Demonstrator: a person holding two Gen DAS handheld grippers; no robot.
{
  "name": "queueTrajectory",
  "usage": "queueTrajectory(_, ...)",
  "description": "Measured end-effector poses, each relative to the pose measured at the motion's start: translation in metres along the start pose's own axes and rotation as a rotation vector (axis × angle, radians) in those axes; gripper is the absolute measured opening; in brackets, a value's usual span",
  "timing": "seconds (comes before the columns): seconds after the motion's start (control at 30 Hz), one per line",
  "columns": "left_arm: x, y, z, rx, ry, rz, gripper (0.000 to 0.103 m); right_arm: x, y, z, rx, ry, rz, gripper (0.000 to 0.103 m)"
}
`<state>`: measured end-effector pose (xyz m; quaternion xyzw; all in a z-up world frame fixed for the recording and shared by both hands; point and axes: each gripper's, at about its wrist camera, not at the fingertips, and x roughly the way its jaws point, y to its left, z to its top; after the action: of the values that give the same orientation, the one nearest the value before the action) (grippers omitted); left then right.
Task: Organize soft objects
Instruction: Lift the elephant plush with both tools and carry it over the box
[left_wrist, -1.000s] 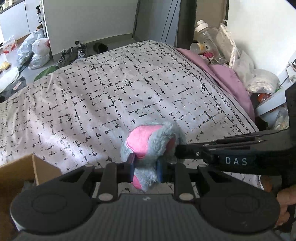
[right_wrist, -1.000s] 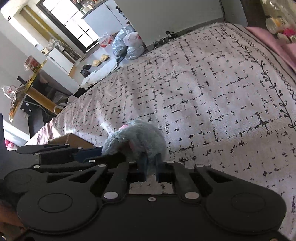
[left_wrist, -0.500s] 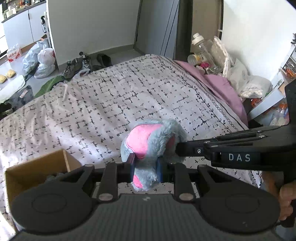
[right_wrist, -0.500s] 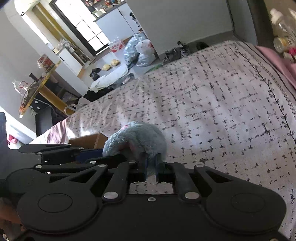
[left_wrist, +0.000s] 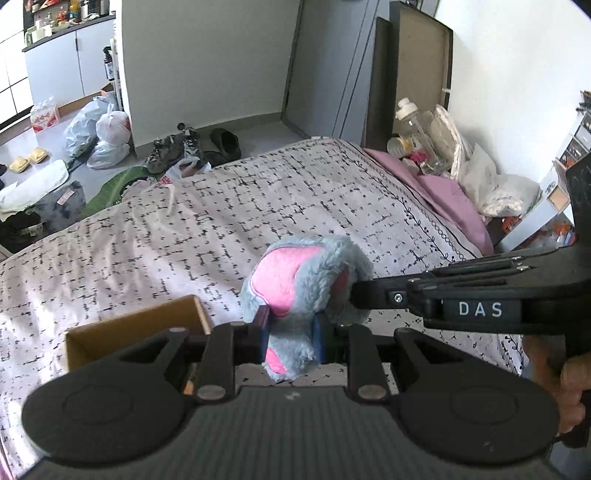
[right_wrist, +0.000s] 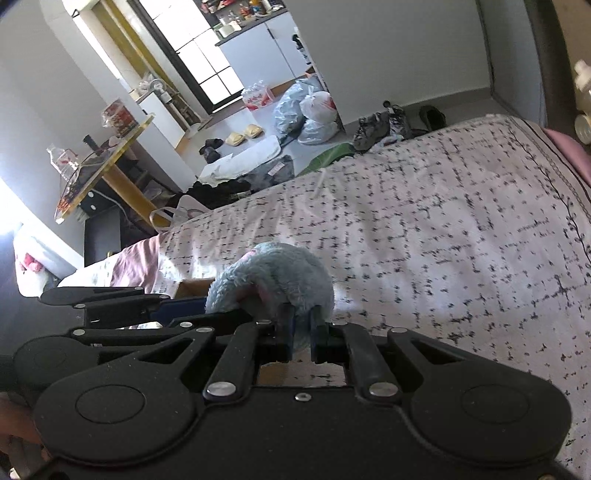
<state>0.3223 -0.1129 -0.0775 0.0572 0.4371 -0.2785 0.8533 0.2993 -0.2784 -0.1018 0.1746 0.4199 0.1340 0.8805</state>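
A grey and pink plush toy (left_wrist: 306, 280) is held in the air above the bed by both grippers. My left gripper (left_wrist: 290, 332) is shut on its lower part. My right gripper (right_wrist: 301, 328) is shut on the same plush toy (right_wrist: 273, 280) from the right side; its arm enters the left wrist view from the right (left_wrist: 461, 295). An open cardboard box (left_wrist: 136, 328) stands on the bed just left of and below the toy; its inside is mostly hidden by my left gripper.
The bed cover (left_wrist: 221, 221) is white with black marks, over a purple sheet (left_wrist: 443, 195). Bottles and bags (left_wrist: 424, 140) crowd the far right. Shoes (left_wrist: 177, 147) and plastic bags (left_wrist: 99, 133) lie on the floor beyond the bed.
Both grippers have lifted the plush toy higher above the bed. The cardboard box has come further into view at the lower left.
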Motion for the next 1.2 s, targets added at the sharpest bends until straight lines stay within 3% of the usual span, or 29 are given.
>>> queueTrajectory(0.27, -0.025, 0.036, -0.010, -0.037, -0.038, 0.009, 0.022, 0.011, 0.036, 0.004, -0.027, 0.000, 0.042, 0.008)
queueTrajectory(0.63, -0.037, 0.089, -0.034, -0.085, -0.053, 0.046, 0.022, 0.045, 0.090, -0.001, -0.132, 0.032, 0.037, 0.008)
queueTrajectory(0.9, -0.028, 0.129, -0.052, -0.171, -0.041, 0.059, 0.022, 0.081, 0.118, -0.008, -0.200, 0.060, 0.016, 0.008)
queueTrajectory(1.2, -0.005, 0.150, -0.063, -0.195, 0.002, 0.084, 0.022, 0.111, 0.127, -0.017, -0.208, 0.102, -0.012, 0.008)
